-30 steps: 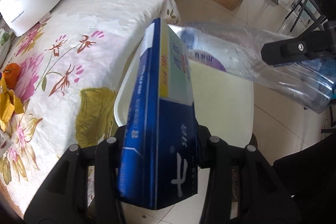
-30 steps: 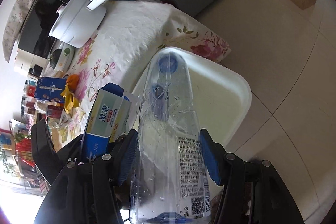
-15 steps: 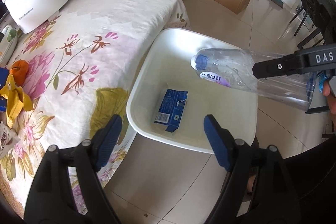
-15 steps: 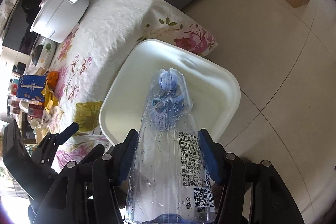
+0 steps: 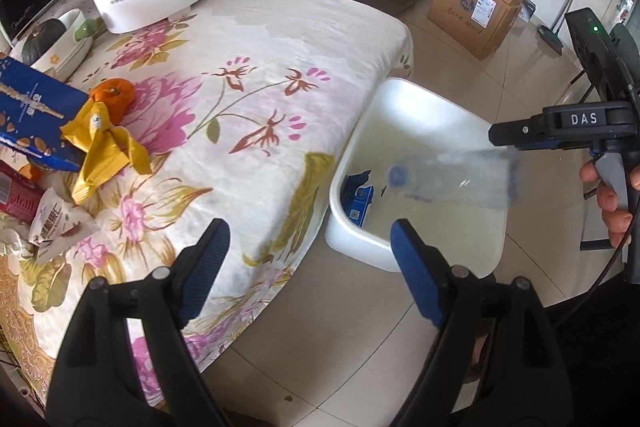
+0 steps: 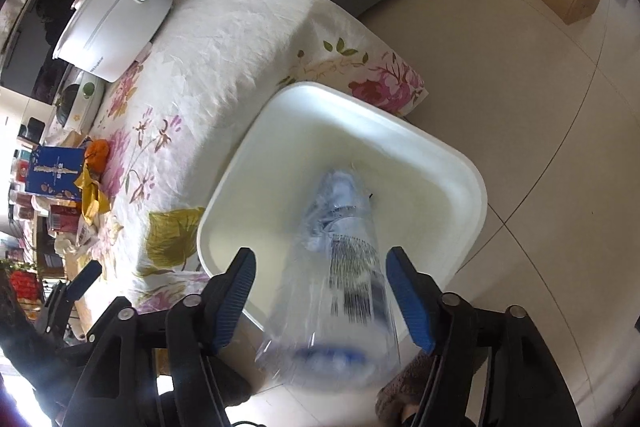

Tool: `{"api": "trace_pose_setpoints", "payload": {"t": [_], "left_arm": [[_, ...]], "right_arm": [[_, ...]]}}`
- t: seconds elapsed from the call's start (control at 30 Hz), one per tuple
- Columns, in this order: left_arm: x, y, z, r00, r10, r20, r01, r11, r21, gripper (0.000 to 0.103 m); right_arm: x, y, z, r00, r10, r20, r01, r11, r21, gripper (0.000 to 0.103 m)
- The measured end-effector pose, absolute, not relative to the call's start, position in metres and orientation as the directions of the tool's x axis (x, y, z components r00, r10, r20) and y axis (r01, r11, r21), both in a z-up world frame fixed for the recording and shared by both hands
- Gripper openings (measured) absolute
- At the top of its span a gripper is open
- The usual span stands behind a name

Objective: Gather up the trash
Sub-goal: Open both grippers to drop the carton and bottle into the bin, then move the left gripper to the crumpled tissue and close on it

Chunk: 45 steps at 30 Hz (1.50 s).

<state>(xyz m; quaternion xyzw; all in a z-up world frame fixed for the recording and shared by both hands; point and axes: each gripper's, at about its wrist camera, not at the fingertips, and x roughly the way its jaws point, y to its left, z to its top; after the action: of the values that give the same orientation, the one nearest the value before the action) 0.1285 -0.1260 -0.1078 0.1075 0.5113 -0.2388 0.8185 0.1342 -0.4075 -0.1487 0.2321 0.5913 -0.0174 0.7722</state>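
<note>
Both grippers spread, empty: left, right. One blurred bottle loose over bin; one blue box inside bin.

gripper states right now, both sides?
Left hand-held gripper: open, empty, over the table edge.
Right hand-held gripper: open; the blurred plastic bottle sits between its fingers without touching them, above the white bin.

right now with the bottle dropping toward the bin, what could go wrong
The right hand-held gripper stands open and the plastic bottle is blurred over the near rim of the white bin; it may clip the rim and bounce to the floor. It could also land on the blue box inside.
</note>
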Motion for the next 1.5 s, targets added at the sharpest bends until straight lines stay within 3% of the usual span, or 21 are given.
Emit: {"api": "trace_pose_setpoints", "payload": {"t": [0.3, 0.67, 1.5], "left_arm": [[0.134, -0.068, -0.094, 0.403, -0.26, -0.878, 0.405, 0.91, -0.083, 0.089], [0.135, 0.01, -0.087, 0.468, -0.188, -0.863, 0.26, 0.963, -0.069, 0.102], [0.132, 0.186, -0.106, 0.531, -0.003, -0.847, -0.053, 0.998, -0.037, 0.102]], "right_arm": [[0.14, -0.363, -0.112, 0.378, 0.178, -0.909, 0.193, 0.945, 0.265, 0.083], [0.149, -0.316, -0.096, 0.424, 0.148, -0.894, 0.124, 0.968, 0.219, 0.085], [0.188, -0.165, -0.096, 0.431, 0.185, -0.883, -0.098, 0.983, 0.158, 0.1]]}}
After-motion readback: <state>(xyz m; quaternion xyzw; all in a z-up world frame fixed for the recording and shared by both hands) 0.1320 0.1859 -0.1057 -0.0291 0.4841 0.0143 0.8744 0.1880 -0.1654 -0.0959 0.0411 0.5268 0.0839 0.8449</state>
